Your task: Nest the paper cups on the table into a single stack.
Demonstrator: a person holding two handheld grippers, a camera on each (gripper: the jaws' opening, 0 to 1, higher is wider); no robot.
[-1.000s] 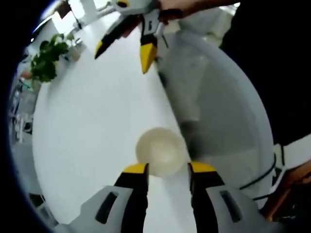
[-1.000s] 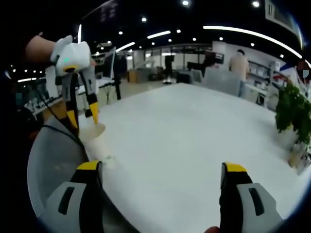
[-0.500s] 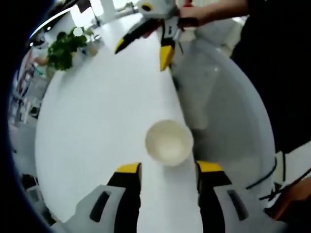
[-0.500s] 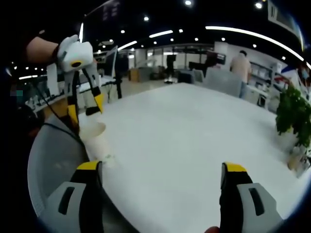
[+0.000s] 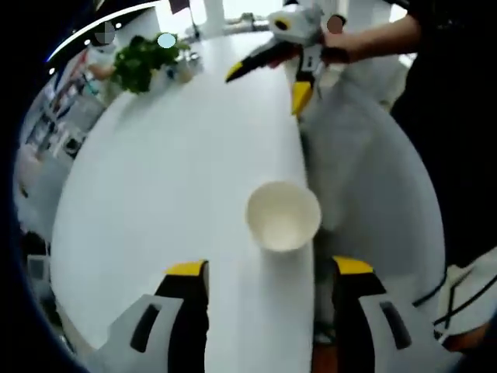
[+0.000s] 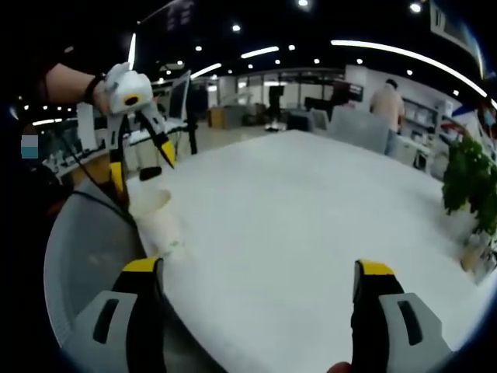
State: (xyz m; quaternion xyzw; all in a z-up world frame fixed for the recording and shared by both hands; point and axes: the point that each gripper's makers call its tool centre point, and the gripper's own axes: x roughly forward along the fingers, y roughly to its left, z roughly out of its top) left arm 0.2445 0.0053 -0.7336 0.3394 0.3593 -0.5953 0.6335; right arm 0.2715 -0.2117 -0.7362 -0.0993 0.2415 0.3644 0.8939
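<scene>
A white paper cup (image 5: pixel 283 216) stands upright at the table's near edge, its open mouth facing the left gripper view. In the right gripper view the paper cup (image 6: pixel 157 217) looks tall, like nested cups, though I cannot tell how many. My left gripper (image 5: pixel 269 268) hovers above it, open wide and holding nothing. From the right gripper view, the left gripper (image 6: pixel 142 165) hangs just over the rim, apart from it. My right gripper (image 6: pixel 259 268) is open and empty over the table. It also appears as the right gripper (image 5: pixel 268 84) beyond the cup.
The white table (image 6: pixel 295 210) stretches far ahead. A grey chair back (image 6: pixel 81 256) curves along the edge beside the cup, and the chair (image 5: pixel 373 186) also appears in the left gripper view. A potted plant (image 6: pixel 470 179) stands at the far corner. A person (image 6: pixel 383 105) stands in the distance.
My left gripper's jaws, close on either side of the cup's rim a second ago, have spread wider and lifted clear of it. The cup stays standing. The right gripper has held still.
</scene>
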